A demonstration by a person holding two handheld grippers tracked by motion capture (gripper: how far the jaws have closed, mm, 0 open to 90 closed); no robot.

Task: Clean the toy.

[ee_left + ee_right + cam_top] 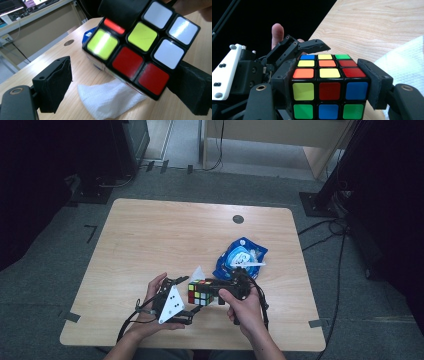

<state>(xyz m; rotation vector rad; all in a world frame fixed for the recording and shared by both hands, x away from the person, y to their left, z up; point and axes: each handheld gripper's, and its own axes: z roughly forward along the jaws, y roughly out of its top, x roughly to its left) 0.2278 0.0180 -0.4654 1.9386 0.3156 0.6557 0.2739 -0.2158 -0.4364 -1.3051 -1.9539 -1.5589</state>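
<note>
A scrambled colour cube (196,296) is held just above the wooden table (165,235) near its front edge. My right gripper (325,72) is shut on the cube (329,90), one pad pressing on each side. My left gripper (125,72) stands open around the same cube (140,50). Its left pad (56,83) is clear of the cube, while the right pad (193,91) lies close under the cube's edge. In the high view the left gripper (188,296) meets the cube from the left and the right gripper (206,292) from the right.
A white tissue (107,100) lies on the table under and behind the cube. A blue snack packet (240,257) rests to the right behind it. A round cable hole (238,219) sits near the far edge. Dark stands and cables surround the table.
</note>
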